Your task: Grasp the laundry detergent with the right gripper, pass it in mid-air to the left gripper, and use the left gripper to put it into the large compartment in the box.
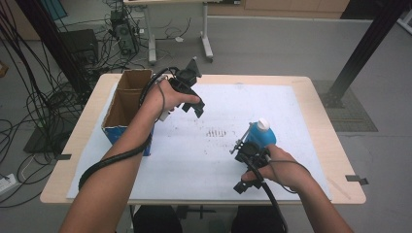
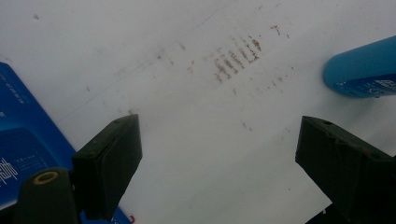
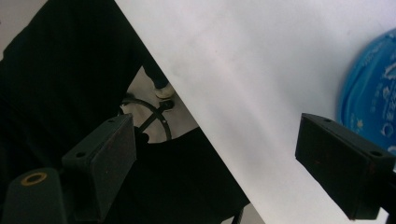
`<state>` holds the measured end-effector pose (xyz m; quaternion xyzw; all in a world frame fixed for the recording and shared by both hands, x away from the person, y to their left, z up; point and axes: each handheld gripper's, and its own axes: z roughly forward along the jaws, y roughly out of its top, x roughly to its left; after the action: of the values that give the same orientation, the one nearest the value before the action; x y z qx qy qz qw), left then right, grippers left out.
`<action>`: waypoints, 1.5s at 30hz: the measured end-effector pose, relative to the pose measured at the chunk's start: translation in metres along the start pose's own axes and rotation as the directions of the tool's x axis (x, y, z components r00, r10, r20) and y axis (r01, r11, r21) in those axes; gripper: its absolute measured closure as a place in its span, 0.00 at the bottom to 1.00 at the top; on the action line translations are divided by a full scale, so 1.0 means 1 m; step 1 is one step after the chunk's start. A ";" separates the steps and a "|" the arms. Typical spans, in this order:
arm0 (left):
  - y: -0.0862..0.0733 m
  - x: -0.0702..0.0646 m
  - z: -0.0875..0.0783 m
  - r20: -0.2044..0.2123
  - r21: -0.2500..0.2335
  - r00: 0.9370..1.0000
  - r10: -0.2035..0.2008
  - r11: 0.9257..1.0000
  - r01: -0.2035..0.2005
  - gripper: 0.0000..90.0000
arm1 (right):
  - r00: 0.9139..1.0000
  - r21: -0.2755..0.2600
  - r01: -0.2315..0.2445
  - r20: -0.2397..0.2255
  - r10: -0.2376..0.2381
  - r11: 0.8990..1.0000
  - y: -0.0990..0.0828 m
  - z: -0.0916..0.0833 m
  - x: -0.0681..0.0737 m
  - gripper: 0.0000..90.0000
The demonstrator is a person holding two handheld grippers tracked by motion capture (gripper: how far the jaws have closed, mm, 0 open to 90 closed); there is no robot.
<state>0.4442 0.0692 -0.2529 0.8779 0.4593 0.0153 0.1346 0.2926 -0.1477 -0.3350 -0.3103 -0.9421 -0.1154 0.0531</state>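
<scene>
Nearest, right gripper with jaws apart and empty just beside a blue plastic bottle with a white cap lying on the white paper sheet, long axis running away, cap at the far end; farther, left gripper gaping empty beside an open cardboard box.
</scene>
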 end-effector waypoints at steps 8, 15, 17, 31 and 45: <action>-0.010 -0.001 0.002 0.022 0.002 1.000 0.007 1.000 -0.007 0.17 | 1.000 0.001 -0.015 0.010 0.015 1.000 -0.013 -0.003 -0.006 0.13; -0.017 -0.006 0.002 0.011 0.008 1.000 0.024 1.000 -0.024 0.17 | 0.999 0.006 -0.029 0.017 0.029 1.000 -0.022 -0.006 -0.011 0.13; -0.020 -0.006 0.003 0.012 0.007 1.000 0.024 1.000 -0.024 0.17 | 0.999 0.007 -0.040 0.017 0.040 0.999 -0.025 -0.007 -0.012 0.13; -0.035 -0.007 0.005 0.024 -0.009 0.999 0.023 1.000 -0.023 0.16 | 0.994 0.001 -0.106 0.031 0.105 0.994 -0.050 -0.010 -0.030 0.13; -0.051 -0.023 0.006 0.031 -0.024 0.997 0.072 0.997 -0.071 0.16 | 0.982 -0.033 -0.168 0.077 0.170 0.985 -0.069 -0.009 -0.049 0.12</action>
<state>0.3910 0.0769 -0.2692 0.8922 0.4254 0.0116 0.1514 0.2911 -0.2318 -0.3479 -0.3942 -0.9122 -0.1102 0.0210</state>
